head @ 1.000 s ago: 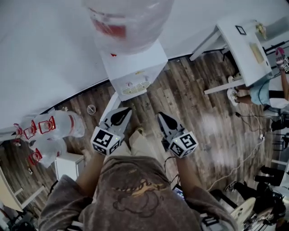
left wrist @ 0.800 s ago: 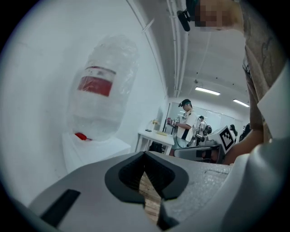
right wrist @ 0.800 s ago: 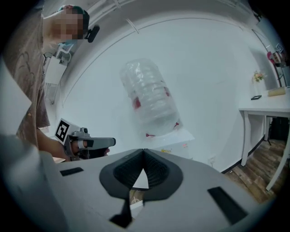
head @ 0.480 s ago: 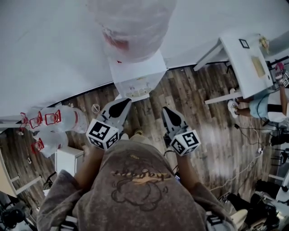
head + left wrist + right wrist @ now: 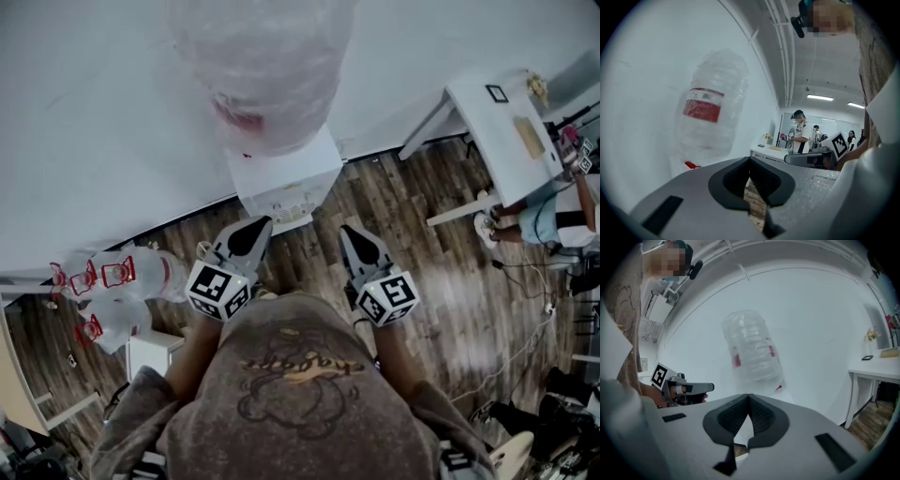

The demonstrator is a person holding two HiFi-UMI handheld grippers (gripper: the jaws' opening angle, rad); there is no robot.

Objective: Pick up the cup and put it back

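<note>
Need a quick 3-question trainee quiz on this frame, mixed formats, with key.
1. True or false: the right hand-held gripper is shut on a cup.
2. What sits on top of the white water dispenser? A) big water bottle B) kettle C) cardboard box
3. Fill in: in the head view, the white table stands near the ____ edge.
Key: 1 false; 2 A; 3 right.

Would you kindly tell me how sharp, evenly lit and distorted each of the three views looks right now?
Head view: the water bottle near the lens is soft, the wooden floor sharper, with a pale sheen. Left gripper view: strong fisheye bending, dark corners, ceiling lights blown out. Right gripper view: same fisheye vignette; the water bottle is smeared.
</note>
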